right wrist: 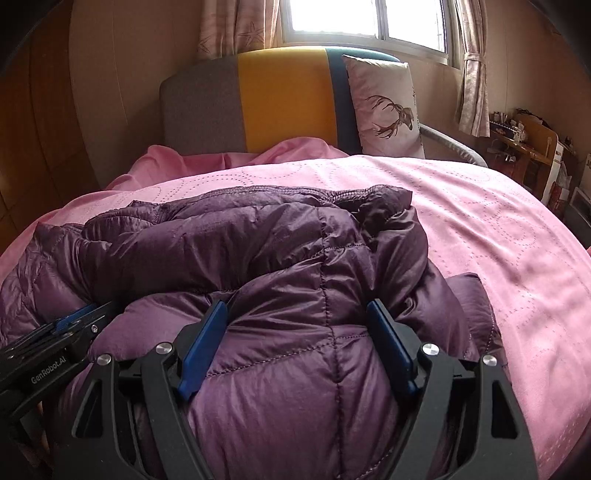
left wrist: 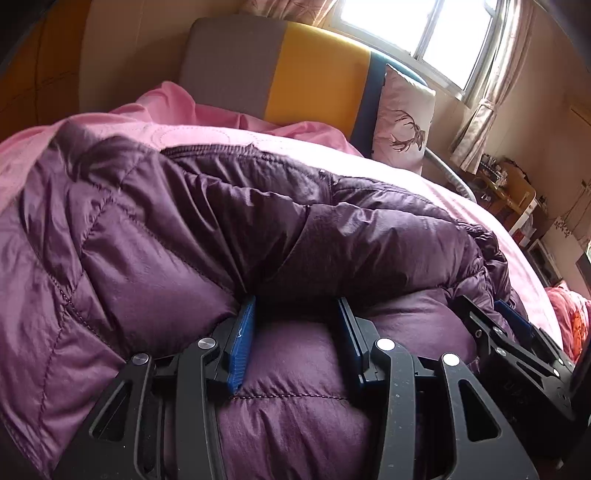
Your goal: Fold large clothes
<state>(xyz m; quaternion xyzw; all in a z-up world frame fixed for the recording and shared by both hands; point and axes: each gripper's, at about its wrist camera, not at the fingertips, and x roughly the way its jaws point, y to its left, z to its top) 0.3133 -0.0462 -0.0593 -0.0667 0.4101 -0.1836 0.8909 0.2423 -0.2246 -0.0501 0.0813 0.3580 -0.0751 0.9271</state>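
Your left gripper point(left wrist: 295, 306) sits low in the centre of its own view with its blue-padded fingers point(left wrist: 242, 347) spread wide, a puffy bulge of the purple down jacket point(left wrist: 207, 229) swelling up between them — the pads press into the quilting on either side but are not closed on it. Your right gripper point(right wrist: 297, 310) does much the same in its own view: fingers point(right wrist: 201, 350) parted, straddling a thick fold of the jacket along a stitched seam. Each gripper shows at the edge of the other's frame, the right one at the lower right of the left view point(left wrist: 513, 325), the left one at the lower left of the right view point(right wrist: 74, 321); the two are close beside each other on the same near edge of the garment.

You have the jacket lying bunched on the pink bedspread point(right wrist: 480, 221), filling the lower and middle part of both frames. Its long axis runs roughly left to right across the picture, with a rumpled, ribbed edge at the far side, toward the grey-and-yellow headboard point(right wrist: 280, 99) — whether that edge is collar or hem you cannot tell. A deer-print pillow point(right wrist: 384, 107) leans against the headboard at upper right, below the window point(right wrist: 369, 18).
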